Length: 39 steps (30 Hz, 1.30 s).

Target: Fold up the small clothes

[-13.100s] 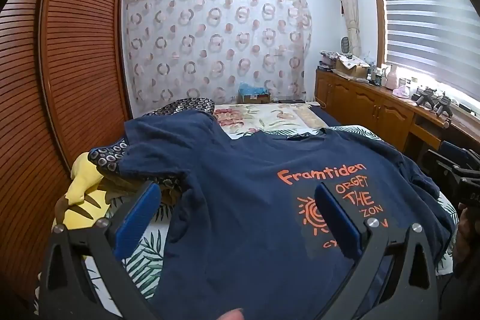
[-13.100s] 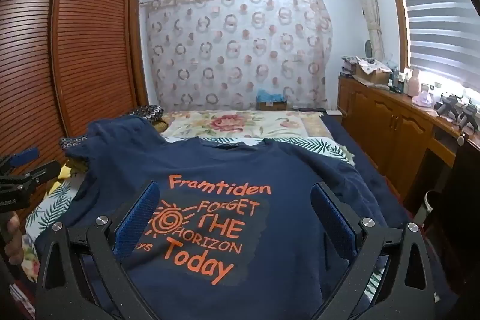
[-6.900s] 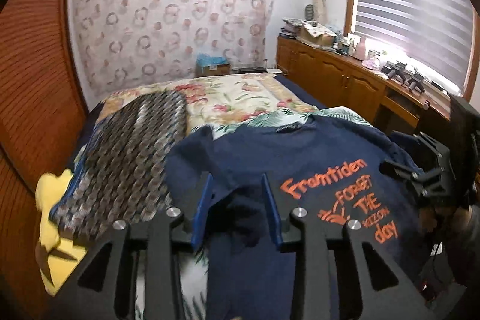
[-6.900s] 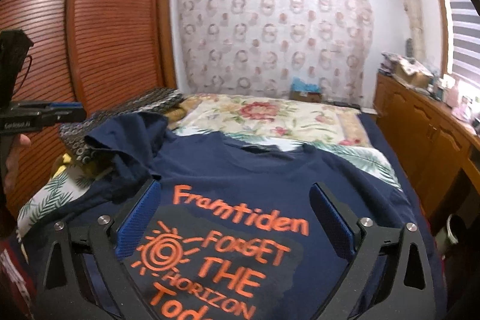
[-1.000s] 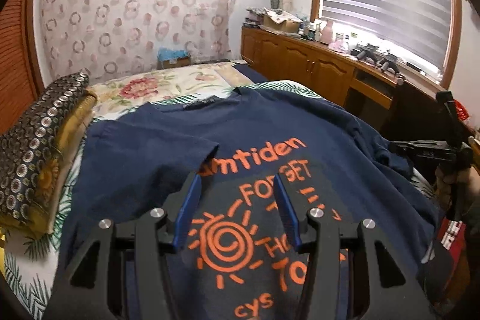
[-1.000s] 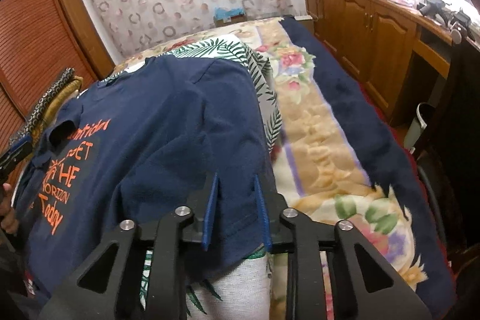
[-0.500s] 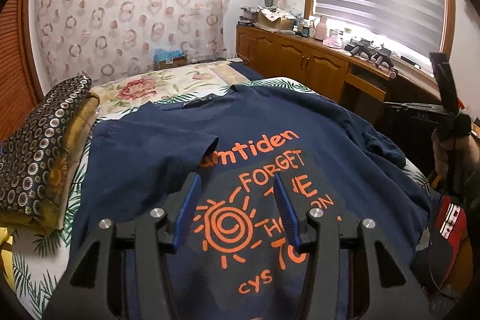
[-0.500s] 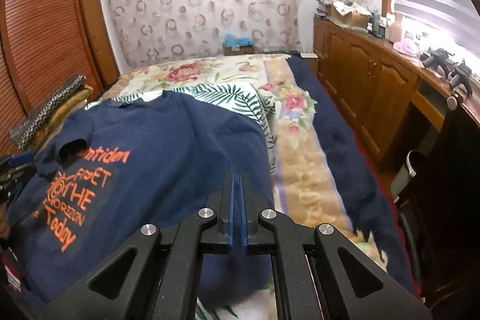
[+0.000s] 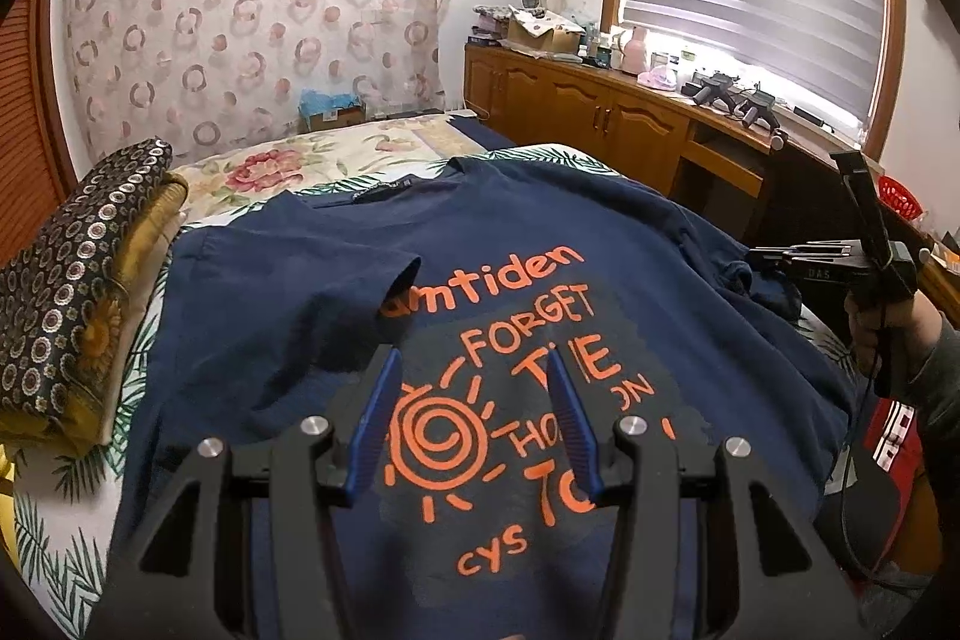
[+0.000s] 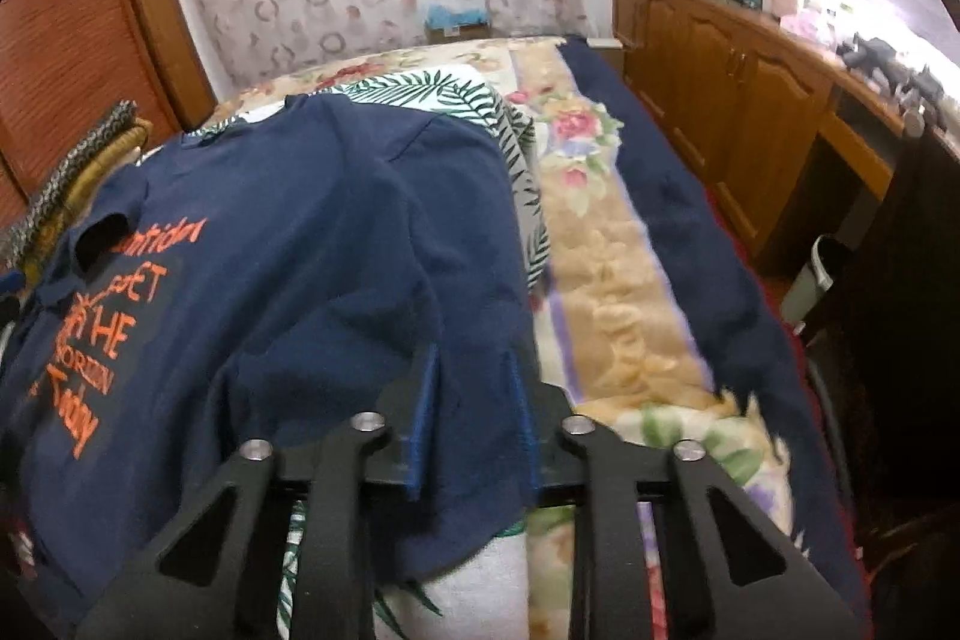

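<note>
Shirt (image 10: 288, 292) cloth is seen between the jaws of the right gripper (image 10: 471, 394), which have just been opening; a firm pinch cannot be told. Over the orange print, the left gripper (image 9: 474, 430) is held half spread, empty. The shirt is laid on the bed (image 10: 618, 280).

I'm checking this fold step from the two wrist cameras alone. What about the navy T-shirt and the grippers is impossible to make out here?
- Left wrist view: the T-shirt print is partly covered by the folded-in sleeve and the left gripper.
- Left wrist view: the shirt's hem is cut off by the bottom edge.
- Right wrist view: motion blur hides whether the right gripper pads press the cloth between them.
- Right wrist view: the left sleeve is cut off at the frame's left edge.
</note>
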Each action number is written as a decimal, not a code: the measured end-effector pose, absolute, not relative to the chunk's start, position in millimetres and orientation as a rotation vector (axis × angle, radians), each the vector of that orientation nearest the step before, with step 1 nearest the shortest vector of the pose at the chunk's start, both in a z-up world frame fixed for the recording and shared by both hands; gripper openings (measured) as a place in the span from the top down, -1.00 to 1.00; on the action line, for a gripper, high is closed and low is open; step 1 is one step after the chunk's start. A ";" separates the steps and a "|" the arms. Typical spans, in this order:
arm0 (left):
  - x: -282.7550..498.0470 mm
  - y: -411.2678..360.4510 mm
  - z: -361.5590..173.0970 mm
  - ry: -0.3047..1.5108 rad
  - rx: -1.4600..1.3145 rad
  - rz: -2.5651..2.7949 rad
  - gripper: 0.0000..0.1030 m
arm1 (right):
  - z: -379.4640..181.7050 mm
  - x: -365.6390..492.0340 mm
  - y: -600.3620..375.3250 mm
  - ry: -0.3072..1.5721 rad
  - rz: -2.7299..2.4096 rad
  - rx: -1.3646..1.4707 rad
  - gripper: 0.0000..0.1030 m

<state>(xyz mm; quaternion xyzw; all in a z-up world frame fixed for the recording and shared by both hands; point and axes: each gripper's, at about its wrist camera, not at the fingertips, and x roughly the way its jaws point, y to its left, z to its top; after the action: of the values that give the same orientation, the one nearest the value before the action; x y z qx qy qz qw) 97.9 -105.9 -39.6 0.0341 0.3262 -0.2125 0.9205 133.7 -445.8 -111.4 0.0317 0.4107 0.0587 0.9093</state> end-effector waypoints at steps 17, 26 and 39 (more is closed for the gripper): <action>93.8 -101.4 -40.9 0.665 0.060 -0.430 0.04 | -37.7 143.7 -412.1 0.648 0.172 -0.050 1.00; 93.8 -100.7 -45.1 0.675 0.058 -0.431 0.04 | -98.4 162.1 -407.6 0.845 0.171 -0.067 0.54; 94.8 -82.6 -41.2 0.669 0.034 -0.395 0.04 | -33.0 178.3 -360.1 0.654 0.213 -0.219 1.00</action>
<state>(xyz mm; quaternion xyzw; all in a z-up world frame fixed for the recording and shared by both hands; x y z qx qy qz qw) 94.8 -82.6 -41.2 0.0166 0.3261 -0.1927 0.9253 178.3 -360.1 -33.0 -0.1072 0.3201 0.1042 0.9355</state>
